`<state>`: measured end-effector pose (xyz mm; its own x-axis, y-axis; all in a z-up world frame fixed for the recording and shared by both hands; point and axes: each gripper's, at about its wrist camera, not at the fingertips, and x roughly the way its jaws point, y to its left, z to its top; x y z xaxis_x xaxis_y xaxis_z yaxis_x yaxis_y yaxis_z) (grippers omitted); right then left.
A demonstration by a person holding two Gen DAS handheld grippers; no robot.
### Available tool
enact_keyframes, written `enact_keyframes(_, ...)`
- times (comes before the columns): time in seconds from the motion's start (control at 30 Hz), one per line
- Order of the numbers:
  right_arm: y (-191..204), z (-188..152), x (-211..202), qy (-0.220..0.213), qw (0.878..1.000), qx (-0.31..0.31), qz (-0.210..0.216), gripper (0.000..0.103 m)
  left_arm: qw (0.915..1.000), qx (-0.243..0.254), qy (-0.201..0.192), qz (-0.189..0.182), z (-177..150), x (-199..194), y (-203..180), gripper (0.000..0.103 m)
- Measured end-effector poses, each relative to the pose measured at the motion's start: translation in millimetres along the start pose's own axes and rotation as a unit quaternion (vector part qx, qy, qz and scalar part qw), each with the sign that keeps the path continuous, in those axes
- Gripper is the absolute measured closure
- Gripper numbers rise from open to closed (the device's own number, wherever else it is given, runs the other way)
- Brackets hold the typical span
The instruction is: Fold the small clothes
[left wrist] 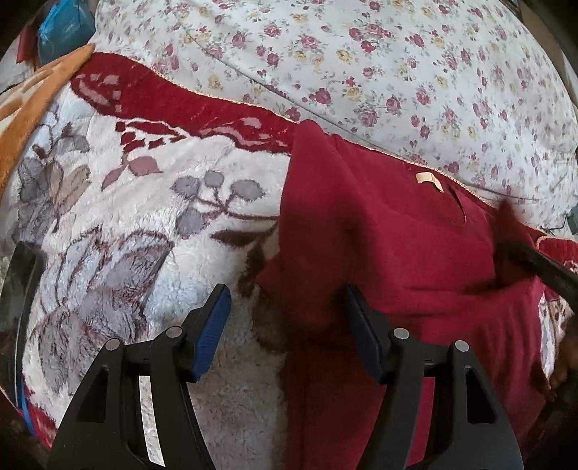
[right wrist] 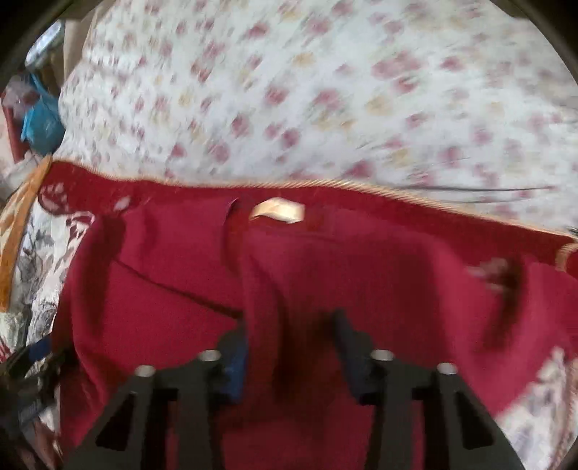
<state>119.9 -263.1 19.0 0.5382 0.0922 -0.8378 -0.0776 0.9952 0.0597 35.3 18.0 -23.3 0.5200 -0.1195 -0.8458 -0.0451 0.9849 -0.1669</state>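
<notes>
A dark red small garment [left wrist: 390, 253] with a pale neck label [left wrist: 428, 179] lies on a fleece blanket [left wrist: 144, 217]. My left gripper [left wrist: 289, 314] is open and empty, its fingers straddling the garment's left edge just above it. In the blurred right wrist view the same garment [right wrist: 325, 274] and label [right wrist: 278, 211] fill the middle. My right gripper [right wrist: 289, 336] has its jaws apart, with a raised fold of the red cloth between them; the blur hides whether the pads touch it. A dark finger of the right gripper [left wrist: 534, 267] shows at the right edge of the left wrist view.
The white fleece blanket with grey flowers has a red border [left wrist: 173, 97]. Behind it lies a rose-print sheet [left wrist: 397, 72], also in the right wrist view [right wrist: 325, 108]. An orange blanket [left wrist: 32, 101] and a blue bag [left wrist: 65, 25] sit at the far left.
</notes>
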Motion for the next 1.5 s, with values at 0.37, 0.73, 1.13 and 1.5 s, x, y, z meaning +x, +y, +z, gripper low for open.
enact_keyframes(0.37, -43.4, -31.6, -91.7, -0.067, 0.997, 0.007, -0.043, 0.028, 0.9994, -0.032, 0.006, -0.013, -4.3, -8.4, 7.5, 0.038)
enact_keyframes(0.73, 70.5, -3.4, 44.6, 0.030, 0.978, -0.173, 0.114, 0.046, 0.9994, -0.027, 0.013, -0.017, 2.0, -5.4, 7.1, 0.038)
enact_keyframes(1.13, 55.2, 20.8, 31.7, -0.031, 0.985, -0.165, 0.041, 0.099, 0.9989, -0.041, -0.024, -0.002, 11.4, -17.3, 13.9, 0.038)
enact_keyframes(1.5, -39.9, 13.6, -28.6, -0.026, 0.996, -0.073, 0.047, 0.050, 0.9968, -0.031, -0.072, -0.011, 19.9, -29.1, 9.3, 0.038)
